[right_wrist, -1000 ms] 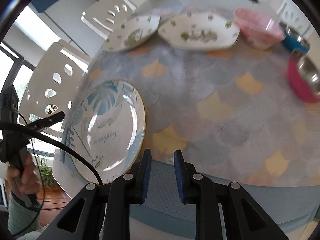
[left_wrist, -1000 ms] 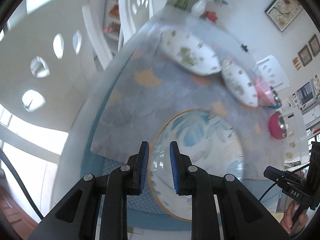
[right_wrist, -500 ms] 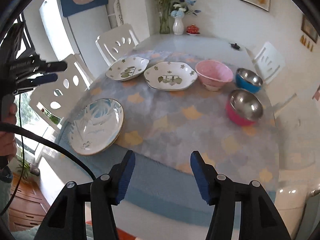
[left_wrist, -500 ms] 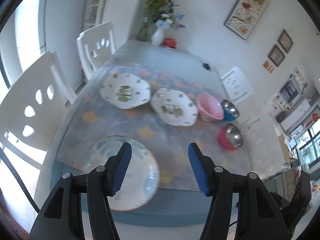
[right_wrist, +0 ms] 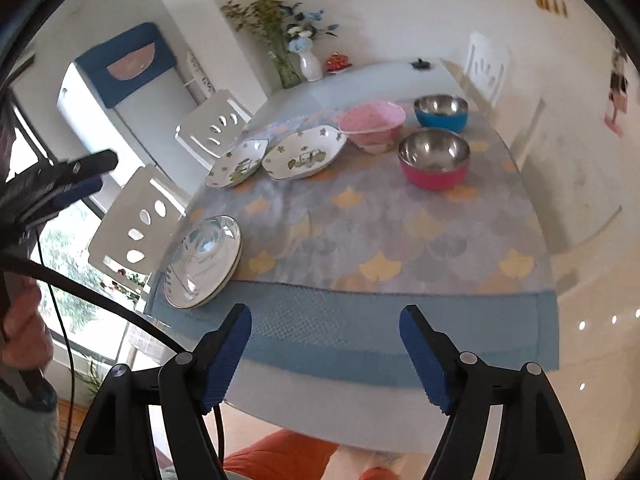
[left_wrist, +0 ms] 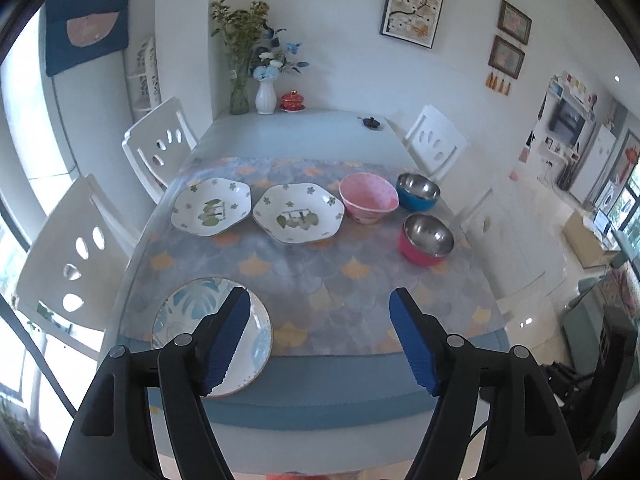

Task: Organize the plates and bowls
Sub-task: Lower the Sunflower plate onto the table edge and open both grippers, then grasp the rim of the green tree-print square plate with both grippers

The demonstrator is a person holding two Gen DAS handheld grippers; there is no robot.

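Observation:
A round blue-leaf plate (left_wrist: 188, 320) (right_wrist: 204, 258) lies at the table's near left corner. Two white plates with green prints (left_wrist: 211, 213) (left_wrist: 298, 218) sit side by side further back, the right one (right_wrist: 306, 156) next to a pink bowl (left_wrist: 368, 200) (right_wrist: 372, 122). A steel bowl with a blue shell (left_wrist: 418, 196) (right_wrist: 440, 112) and one with a pink shell (left_wrist: 426, 238) (right_wrist: 434, 160) stand at the right. My left gripper (left_wrist: 320, 316) and right gripper (right_wrist: 325, 330) hover above the near edge, jaws opening, nothing between them.
White chairs (left_wrist: 76, 244) (left_wrist: 158, 148) line the table's left side, another (left_wrist: 434, 146) stands at the far right. A vase of flowers (left_wrist: 266, 96) and a red pot (left_wrist: 293, 101) sit at the far end. A hand (right_wrist: 20, 328) holds the left gripper at the left.
Both grippers have pulled back and risen from close above the blue-leaf plate, and both have gone from nearly shut to wide apart. The whole table has come into view.

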